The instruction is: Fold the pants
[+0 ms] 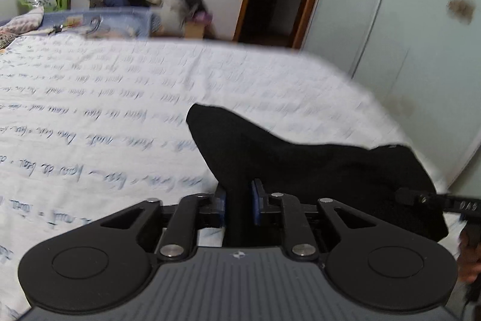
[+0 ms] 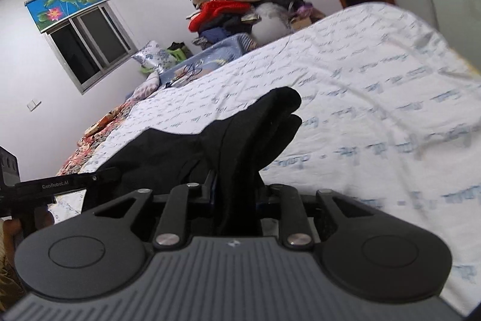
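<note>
While both grippers clamp one edge, the soft black fabric pants (image 1: 300,164) hang lifted over the white script-printed bedsheet (image 1: 105,98).
Left gripper (image 1: 239,202) and right gripper (image 2: 236,188) each pinch bunched cloth, apparently spaced apart to keep the edge taut for a clean fold.

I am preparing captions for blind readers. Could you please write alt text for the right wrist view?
The right gripper is shut on a bunched fold of black pants above a bed with a white sheet printed with blue writing. The left gripper reaches the pants from the left. A pile of clothes and a window stand behind.
</note>
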{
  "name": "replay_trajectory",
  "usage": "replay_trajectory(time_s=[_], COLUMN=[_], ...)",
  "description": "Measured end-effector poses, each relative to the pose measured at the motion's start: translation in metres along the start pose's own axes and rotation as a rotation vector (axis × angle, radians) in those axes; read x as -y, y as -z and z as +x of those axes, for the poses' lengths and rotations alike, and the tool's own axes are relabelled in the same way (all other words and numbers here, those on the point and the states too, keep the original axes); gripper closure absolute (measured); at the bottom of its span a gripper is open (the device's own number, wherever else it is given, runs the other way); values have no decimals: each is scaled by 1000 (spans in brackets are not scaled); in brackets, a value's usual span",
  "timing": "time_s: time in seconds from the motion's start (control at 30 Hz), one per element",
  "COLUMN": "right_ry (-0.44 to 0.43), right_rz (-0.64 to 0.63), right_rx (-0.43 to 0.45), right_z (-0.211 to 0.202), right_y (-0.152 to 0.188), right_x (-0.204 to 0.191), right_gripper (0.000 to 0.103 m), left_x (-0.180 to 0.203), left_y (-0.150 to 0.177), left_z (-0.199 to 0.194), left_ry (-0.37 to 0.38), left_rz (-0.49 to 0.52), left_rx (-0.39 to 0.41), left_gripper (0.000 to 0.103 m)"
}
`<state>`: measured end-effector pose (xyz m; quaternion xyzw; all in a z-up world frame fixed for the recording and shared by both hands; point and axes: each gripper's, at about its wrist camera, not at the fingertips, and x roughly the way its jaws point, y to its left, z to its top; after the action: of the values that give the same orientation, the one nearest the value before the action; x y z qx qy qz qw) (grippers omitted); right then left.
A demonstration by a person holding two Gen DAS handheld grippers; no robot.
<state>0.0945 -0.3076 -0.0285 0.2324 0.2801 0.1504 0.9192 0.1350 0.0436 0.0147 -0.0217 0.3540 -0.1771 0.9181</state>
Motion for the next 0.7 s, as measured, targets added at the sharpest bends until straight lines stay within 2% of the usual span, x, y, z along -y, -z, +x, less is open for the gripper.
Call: replay_trajectory(time_s=[0.03,0.07,0.1,0.13,0.2,0.27,0.3,0.33,0.4,0.43,0.47,0.5,0.57,0.6,0.63,0.7], right_ry=[20,61,129,191,200,281,295,271,196,161,138,140,205,247,241,252], right_rz=[1,-9,-28,-45,-69,-148,-206,-245,-266,-276,-292,-305,-339,-359,-346,-347], right_rx=[-38,-84,-128,-148,-105,-16,17,27,14,-12,-49,-88,-179,-198,-192,-151], right_z=[14,28,42,48,35,17,12,13,26,37,53,68,105,118,118,103], right_y=[0,2,6,10,11,5,0,-6,-17,-20,-22,-21,-18,-14,-15,-15], right_x=[1,4,6,7,5,-8,-18,-27,-41,-46,-50,-51,-42,-34,-31,-43], right_gripper=[75,64,60,59,62,62,62,62,62,62,66,66,65,66,66,64], left_x=[-7,-14,-21,-26,-34,-34,-30,-22,-3,10,18,29,42,49,53,54], left_y=[2,6,11,16,19,13,8,3,-5,-7,-7,-3,3,7,10,16], left_z=[15,27,32,32,21,12,12,14,23,34,43,55,74,77,73,59], left_ry=[-68,-164,-259,-313,-314,-259,-222,-190,-146,-125,-116,-141,-289,-362,-386,-342], left_rz=[8,2,3,12,11,-17,-18,-9,17,36,62,93,188,234,264,261], left_rx=[-47,-87,-112,-112,-71,-41,-35,-32,-42,-43,-29,-12,-22,-25,0,42], left_gripper=[79,79,79,78,78,78,78,76,58,30,13,13,14,14,14,14])
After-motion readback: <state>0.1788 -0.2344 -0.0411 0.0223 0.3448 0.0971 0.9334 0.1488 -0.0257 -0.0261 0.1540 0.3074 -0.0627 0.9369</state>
